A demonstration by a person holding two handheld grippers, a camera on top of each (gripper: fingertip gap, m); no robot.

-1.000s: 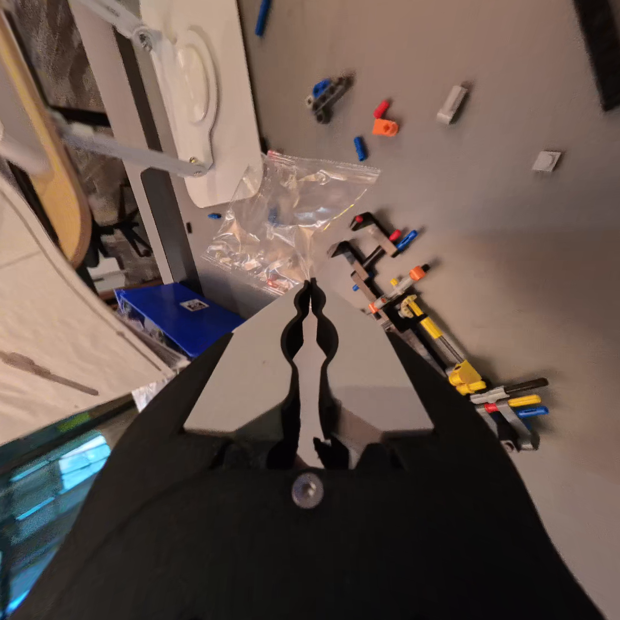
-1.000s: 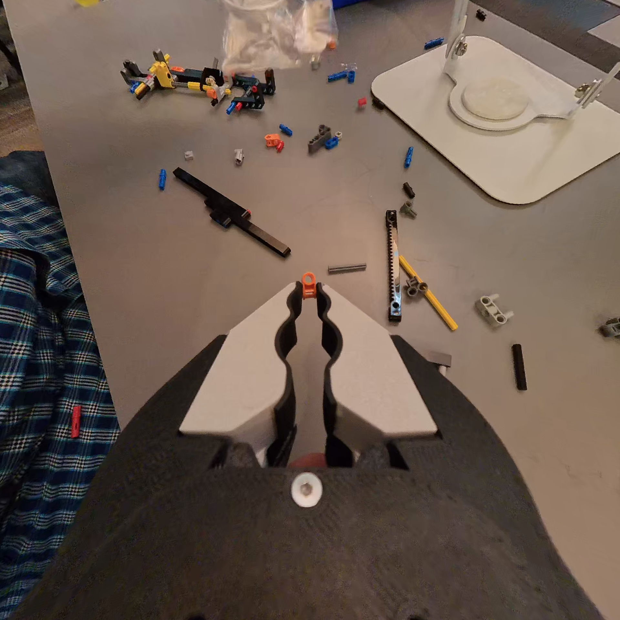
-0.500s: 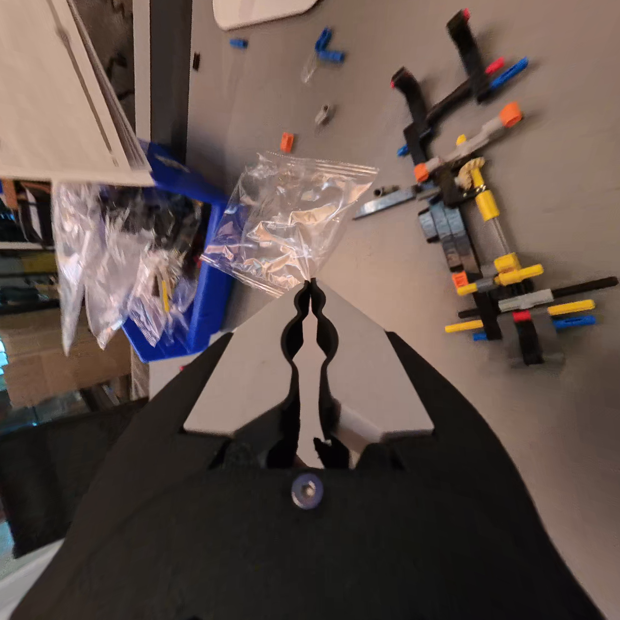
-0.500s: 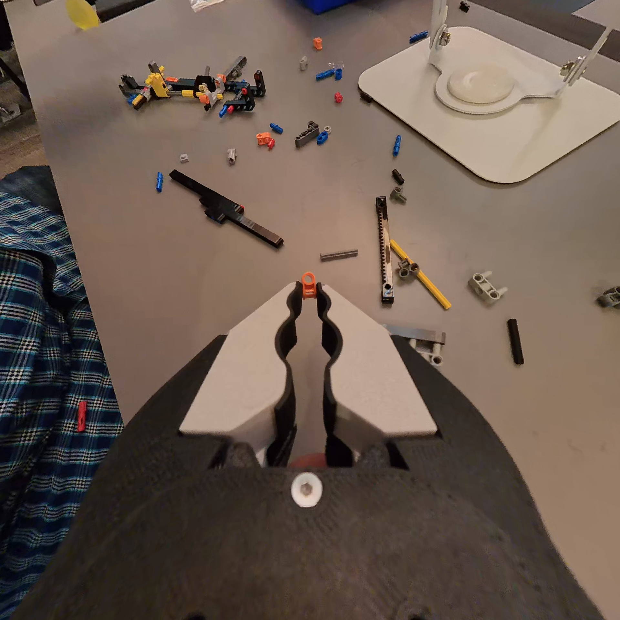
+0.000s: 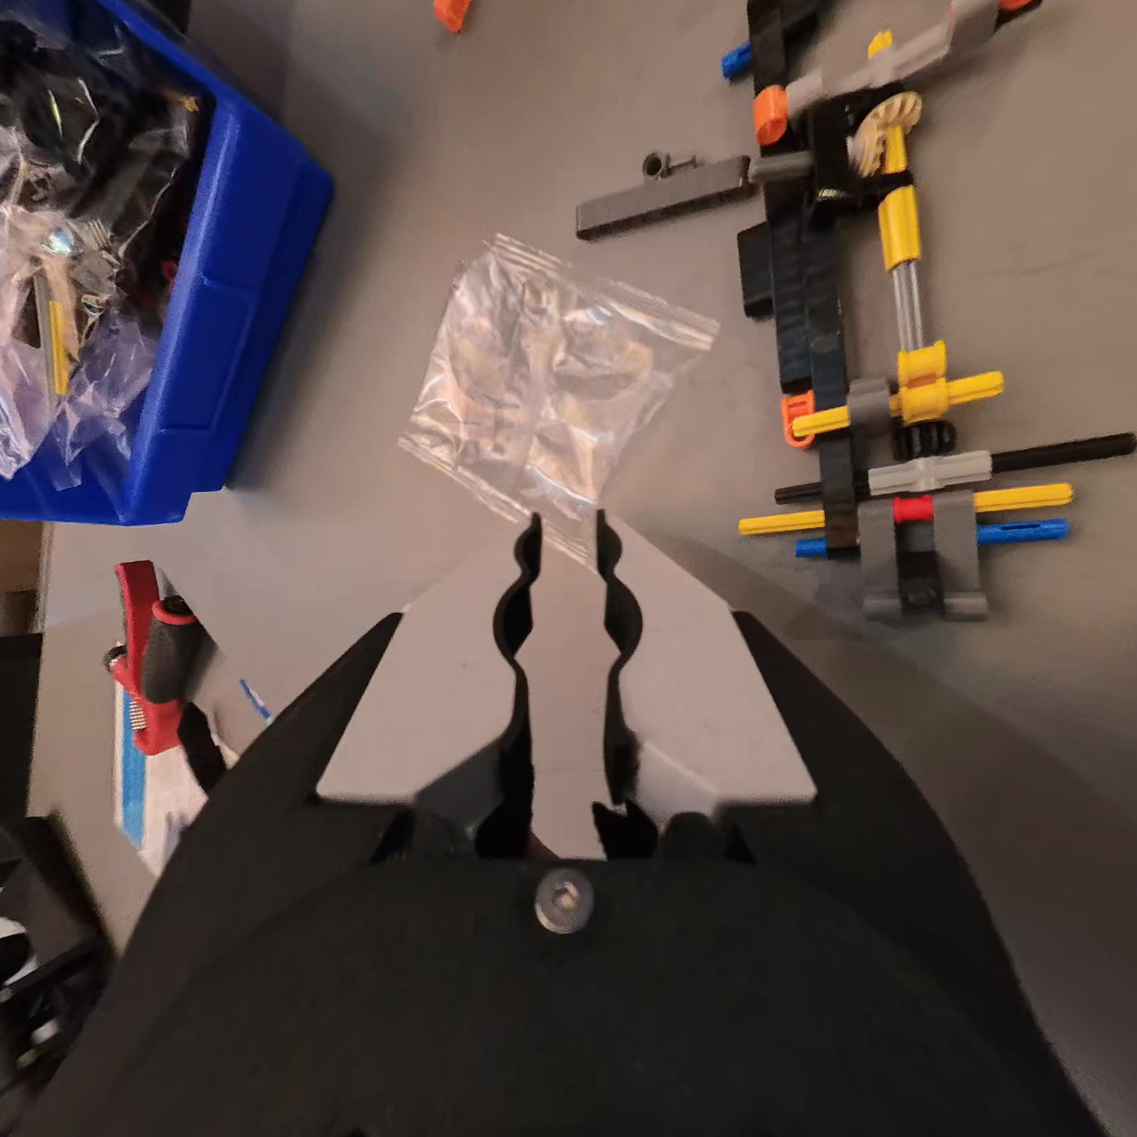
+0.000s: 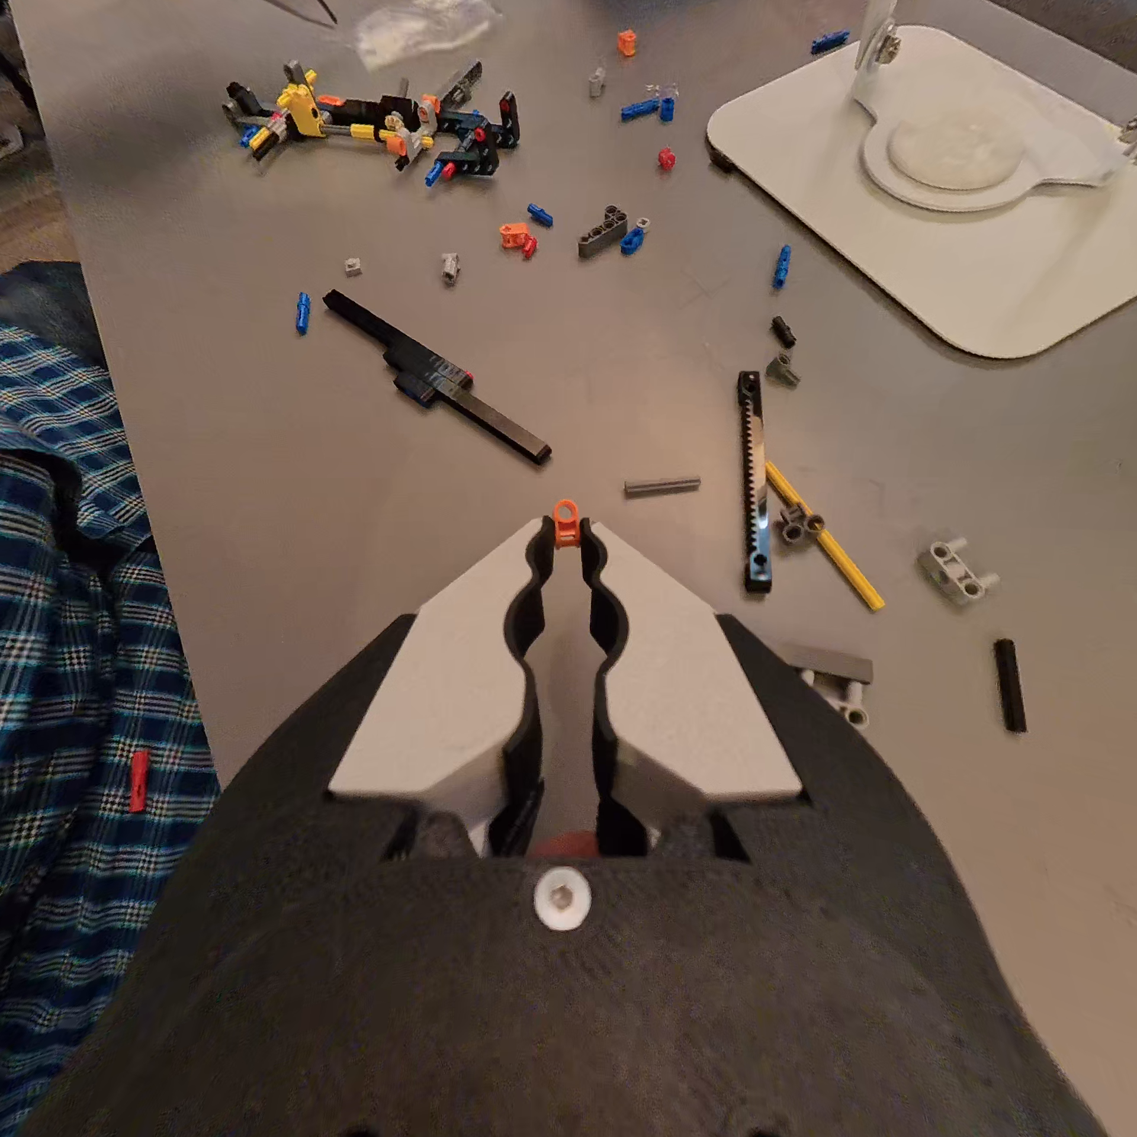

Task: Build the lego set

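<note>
Counter (image 6: pixel 615 381): grey, strewn with loose parts.

White base plate (image 6: pixel 923 234): far right corner of the counter.

Blue bin (image 5: pixel 203 320): holds bagged parts, near the counter's far edge.

Part-built lego assembly (image 6: pixel 369 123): far left area of the counter, long axis running along the far edge; yellow and black axles cross it.

Clear bag (image 5: pixel 554 381): just beyond the left claw (image 5: pixel 566 523), whose jaws stand narrowly apart with the bag's corner loose between them.

Orange connector (image 6: pixel 565 523): pinched at the tips of the right claw (image 6: pixel 565 532), above the counter's near middle, ring end pointing forward, long axis along the fingers.

Step, by judgement: bag set aside; the connector next needs carrying to the assembly and aligning with an axle or hole.
</note>
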